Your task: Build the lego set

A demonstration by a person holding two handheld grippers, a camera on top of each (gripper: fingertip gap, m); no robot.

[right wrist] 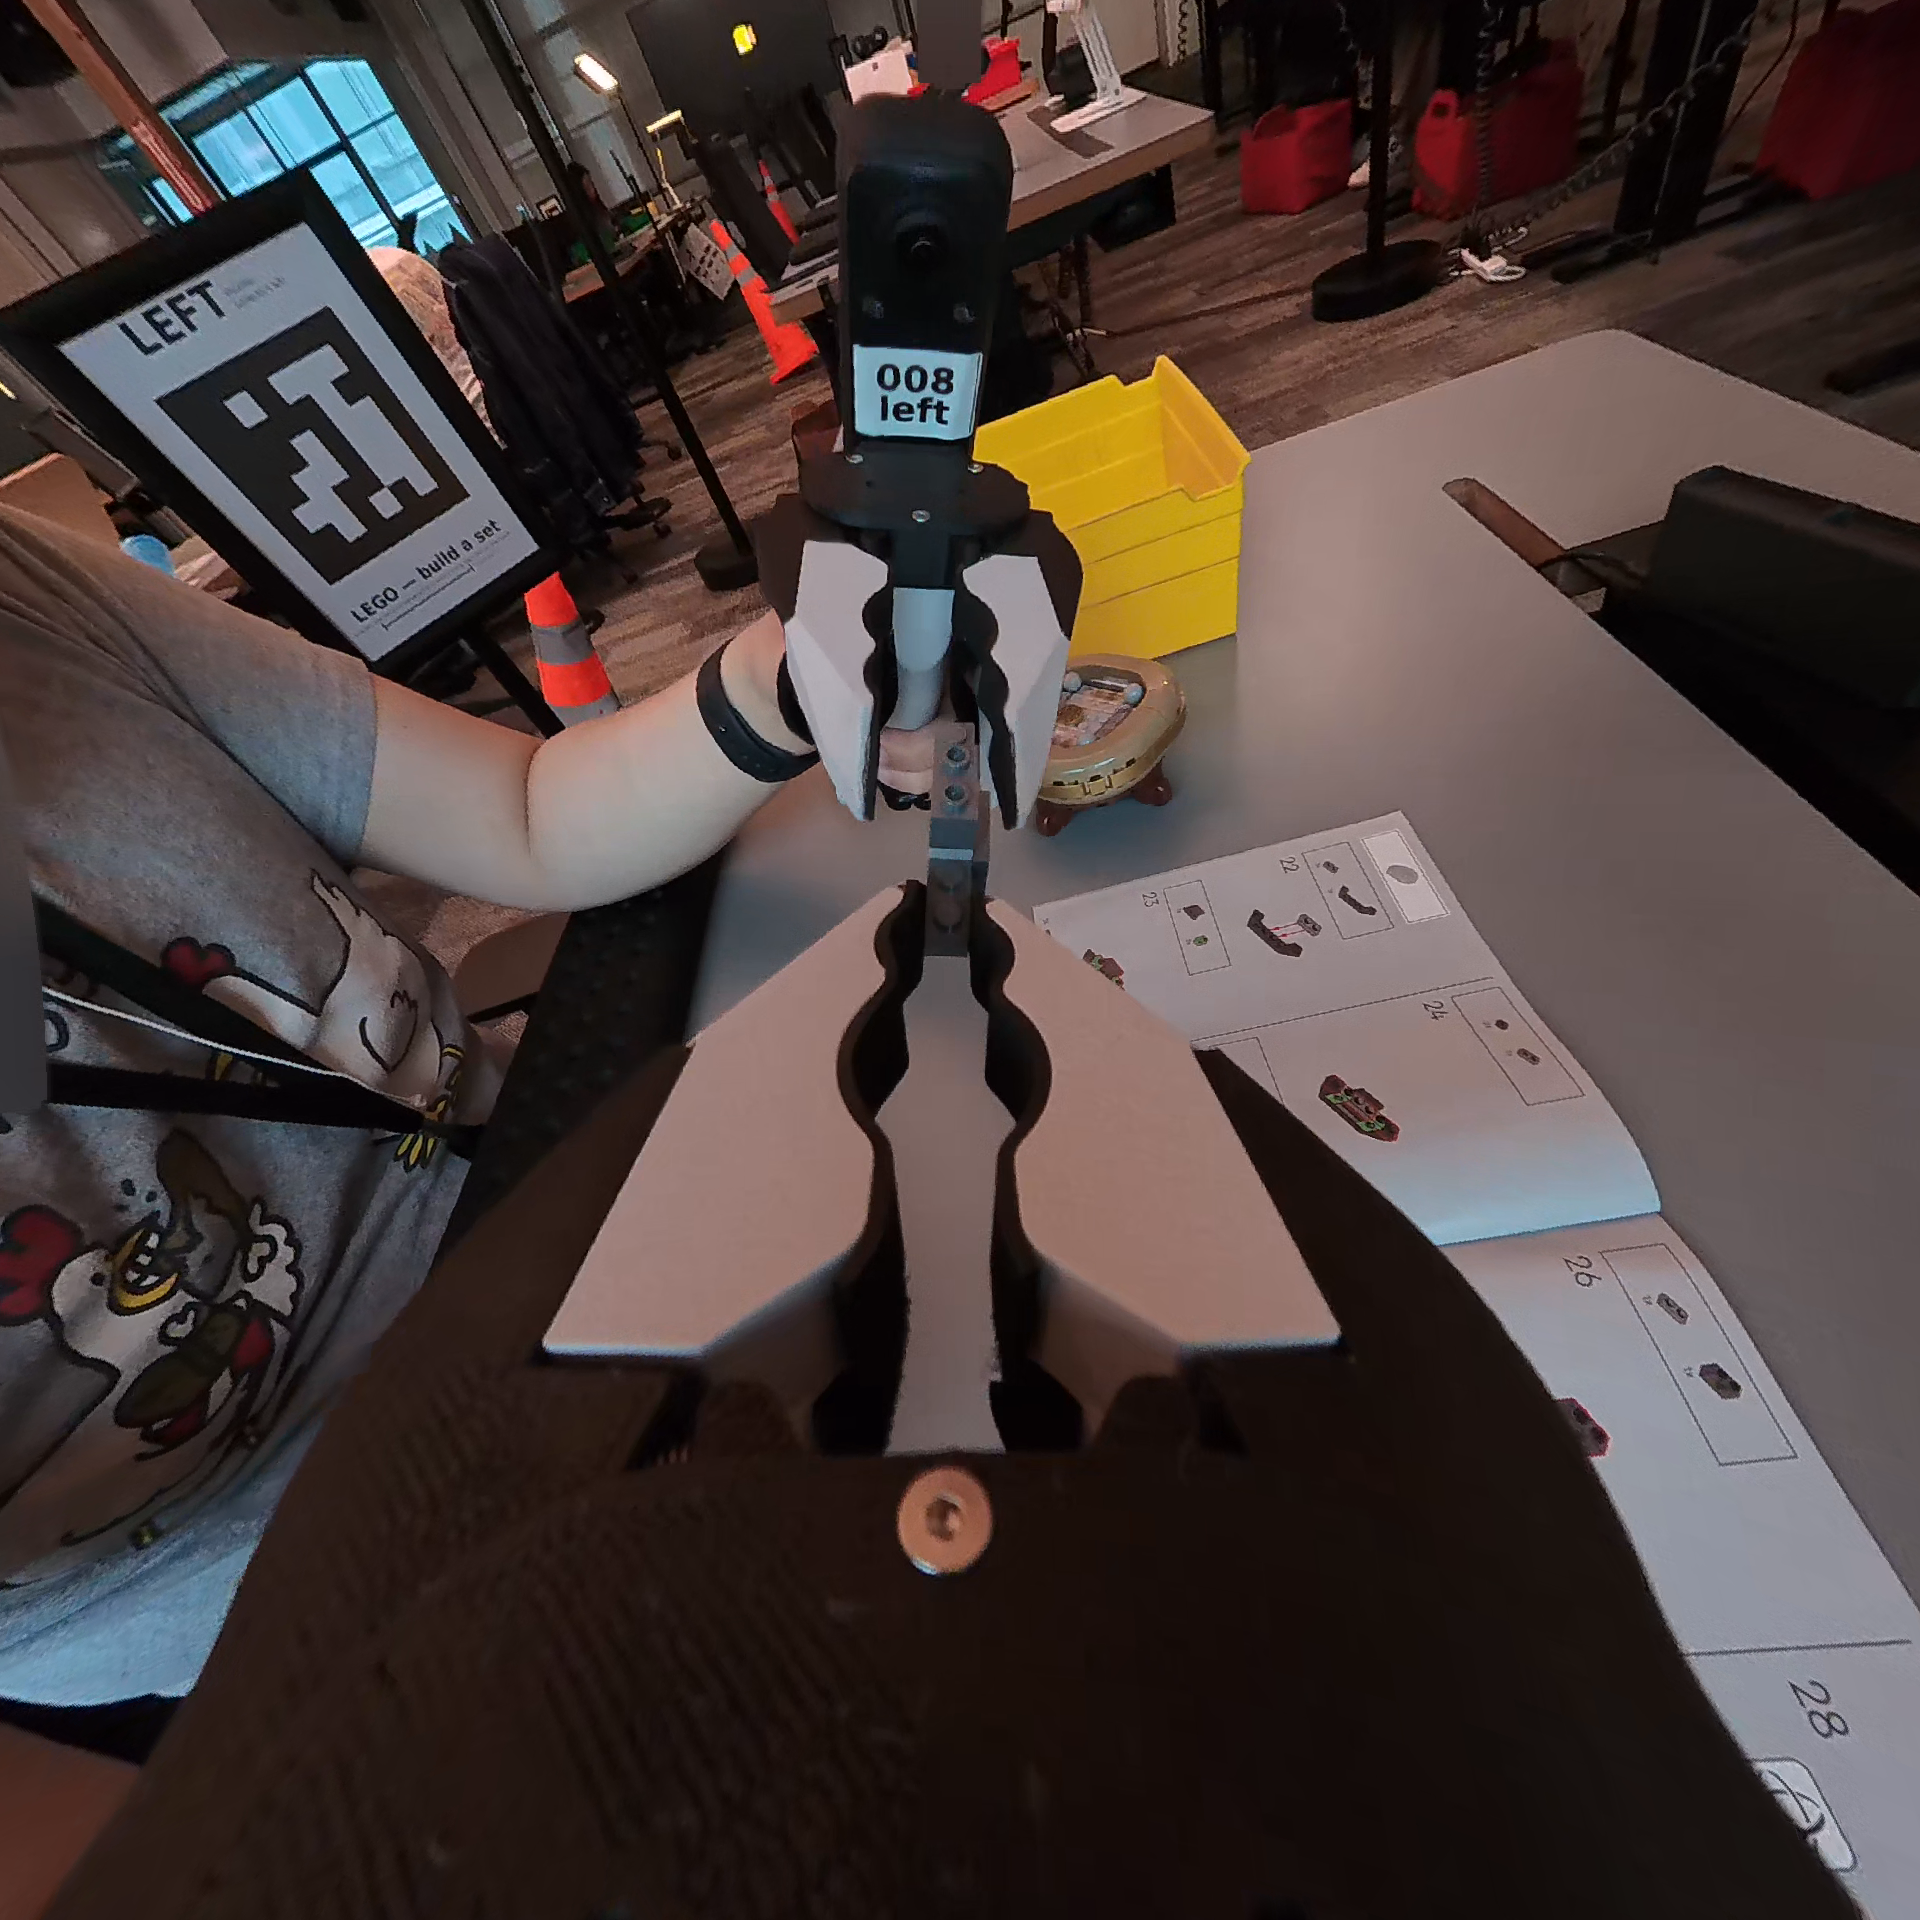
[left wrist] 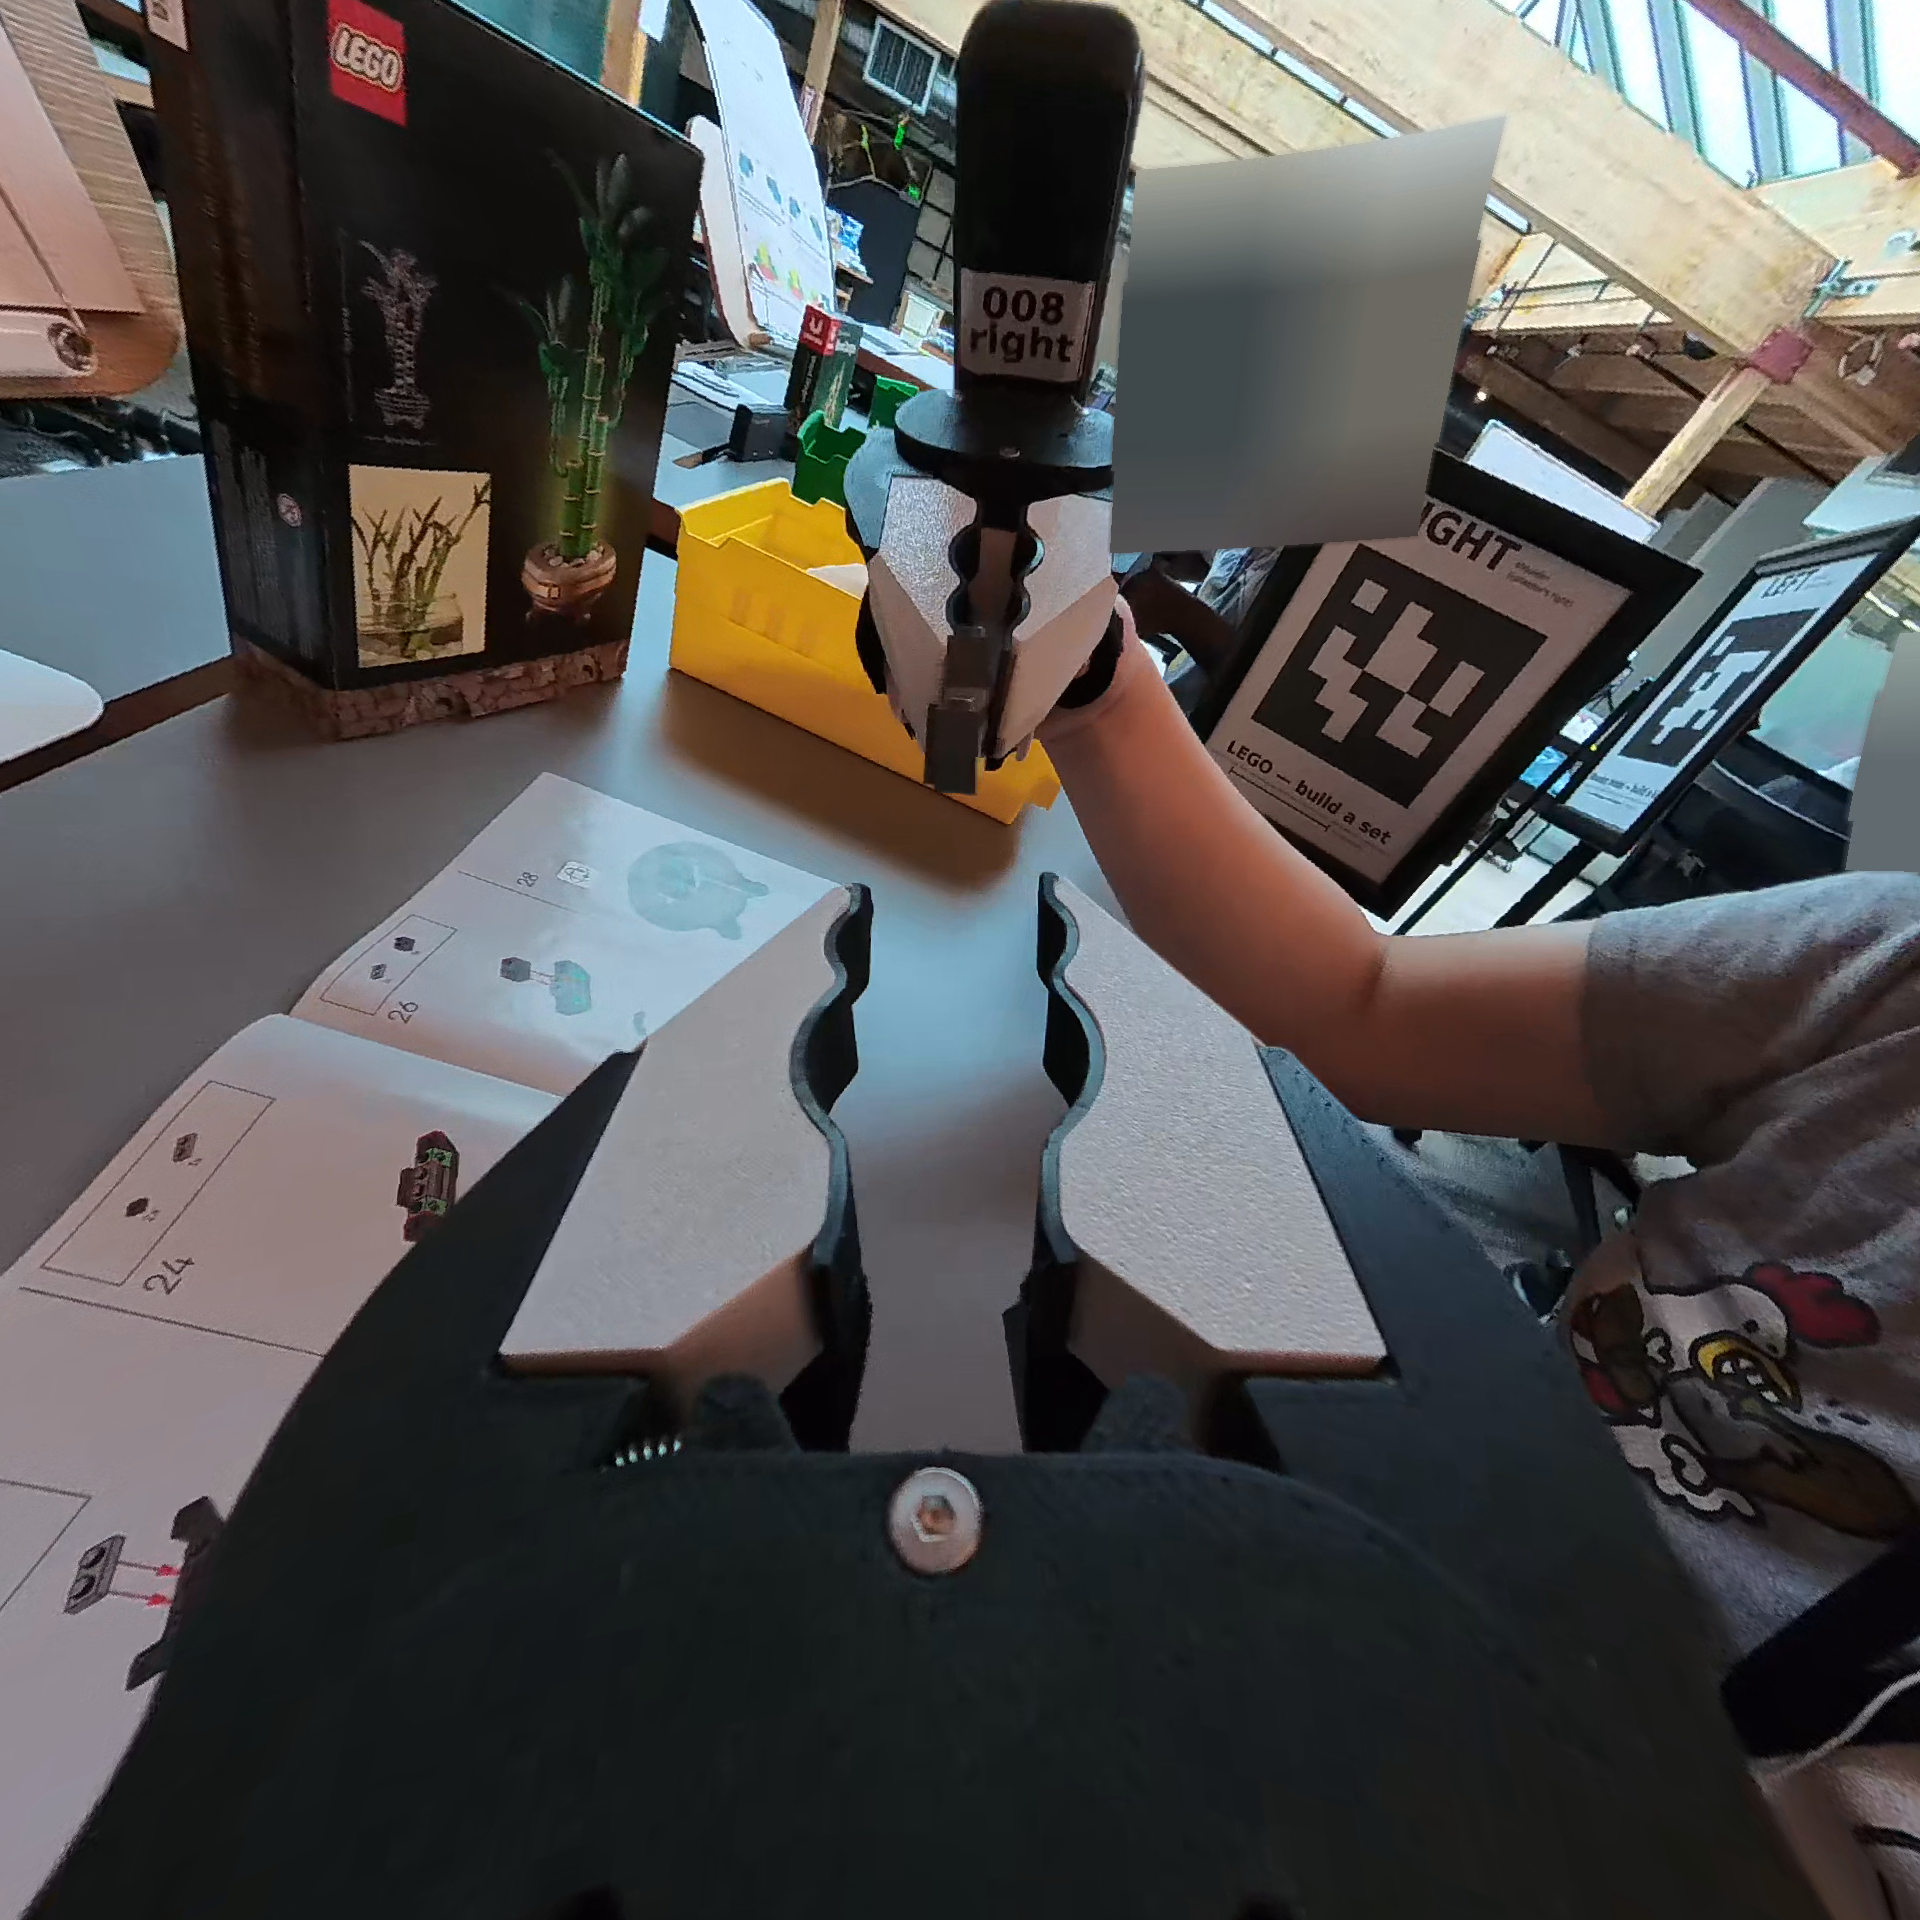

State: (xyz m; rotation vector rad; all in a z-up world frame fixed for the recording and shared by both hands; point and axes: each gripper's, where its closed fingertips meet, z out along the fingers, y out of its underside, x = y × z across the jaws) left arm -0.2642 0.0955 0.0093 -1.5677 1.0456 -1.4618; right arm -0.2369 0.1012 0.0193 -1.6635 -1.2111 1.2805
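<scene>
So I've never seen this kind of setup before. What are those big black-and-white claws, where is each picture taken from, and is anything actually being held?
Each claw is a hand-held two-finger gripper with its own camera looking along the fingers, so there are two pictures. The left gripper is open and empty. The right gripper is shut on a grey lego piece, which also shows from the other side. On the grey table lie an open instruction booklet, a yellow bin, the set's box and a round tan pot base.
</scene>
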